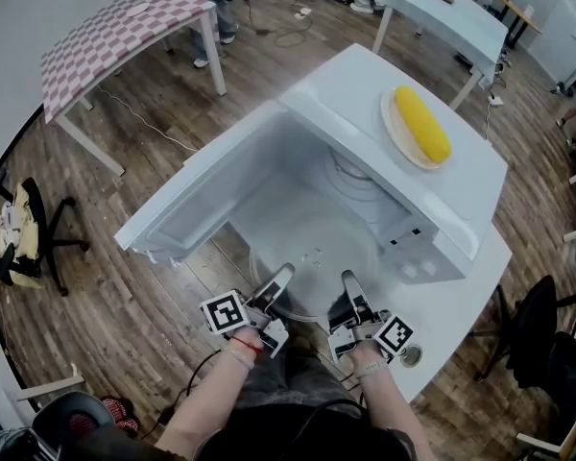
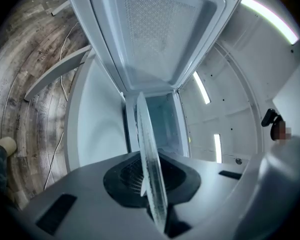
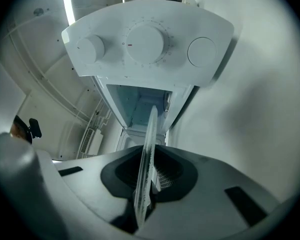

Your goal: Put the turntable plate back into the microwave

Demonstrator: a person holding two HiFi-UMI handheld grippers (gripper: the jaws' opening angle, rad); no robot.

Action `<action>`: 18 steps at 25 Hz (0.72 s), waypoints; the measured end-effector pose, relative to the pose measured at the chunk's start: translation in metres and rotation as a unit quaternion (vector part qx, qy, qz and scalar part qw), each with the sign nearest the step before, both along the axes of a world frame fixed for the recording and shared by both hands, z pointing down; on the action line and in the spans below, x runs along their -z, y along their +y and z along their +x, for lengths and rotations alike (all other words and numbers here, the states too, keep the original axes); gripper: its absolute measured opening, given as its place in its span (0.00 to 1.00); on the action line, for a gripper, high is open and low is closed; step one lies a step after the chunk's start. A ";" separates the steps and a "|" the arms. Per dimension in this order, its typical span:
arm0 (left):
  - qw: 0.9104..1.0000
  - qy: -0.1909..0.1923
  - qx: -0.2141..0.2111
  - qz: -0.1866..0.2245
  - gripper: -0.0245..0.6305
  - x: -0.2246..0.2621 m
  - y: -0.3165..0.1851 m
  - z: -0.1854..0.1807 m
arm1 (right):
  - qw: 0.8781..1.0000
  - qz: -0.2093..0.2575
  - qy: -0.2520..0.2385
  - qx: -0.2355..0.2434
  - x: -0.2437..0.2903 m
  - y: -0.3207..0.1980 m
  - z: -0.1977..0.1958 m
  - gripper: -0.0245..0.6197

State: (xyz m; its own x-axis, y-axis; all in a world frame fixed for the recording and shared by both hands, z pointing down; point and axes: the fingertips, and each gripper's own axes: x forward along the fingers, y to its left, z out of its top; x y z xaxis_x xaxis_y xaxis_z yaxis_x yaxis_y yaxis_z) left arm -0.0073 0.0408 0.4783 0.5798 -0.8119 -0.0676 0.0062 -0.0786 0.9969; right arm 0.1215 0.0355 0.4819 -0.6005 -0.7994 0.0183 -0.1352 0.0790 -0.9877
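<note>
The clear glass turntable plate [image 1: 315,262] is held level in front of the open white microwave [image 1: 365,89], its far rim at the mouth of the cavity [image 1: 307,205]. My left gripper [image 1: 282,279] is shut on the plate's near left rim and my right gripper [image 1: 349,282] on its near right rim. In the left gripper view the plate [image 2: 149,164] runs edge-on between the jaws of the left gripper [image 2: 156,201], with the door [image 2: 160,29] ahead. In the right gripper view the plate [image 3: 147,154] is clamped in the right gripper [image 3: 142,199], below the control panel [image 3: 145,44].
The microwave door [image 1: 197,195] stands swung out to the left. A corn cob [image 1: 422,123] lies on a small plate [image 1: 392,128] on top of the microwave. The white table [image 1: 461,305] ends close at the right. A checkered table [image 1: 106,32] and chairs stand around on the wooden floor.
</note>
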 end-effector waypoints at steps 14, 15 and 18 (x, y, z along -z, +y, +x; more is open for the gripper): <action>1.000 0.003 -0.029 -0.008 0.09 -0.009 -0.036 0.001 | 0.999 -0.012 0.002 -0.046 -0.008 -0.028 0.002 0.11; 0.999 0.003 -0.031 -0.009 0.09 -0.010 -0.038 0.001 | 0.999 -0.013 0.003 -0.049 -0.008 -0.030 0.002 0.11; 0.999 -0.002 -0.037 -0.010 0.09 -0.012 -0.045 0.001 | 0.998 -0.016 0.003 -0.060 -0.010 -0.035 0.003 0.11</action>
State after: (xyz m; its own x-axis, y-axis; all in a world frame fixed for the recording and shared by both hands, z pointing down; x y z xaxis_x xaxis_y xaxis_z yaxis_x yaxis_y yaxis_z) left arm -0.0063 -0.0042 0.4903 0.6386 -0.7679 -0.0492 0.0071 -0.0580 0.9983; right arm 0.1244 0.0007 0.4918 -0.5007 -0.8643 0.0475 -0.1476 0.0312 -0.9886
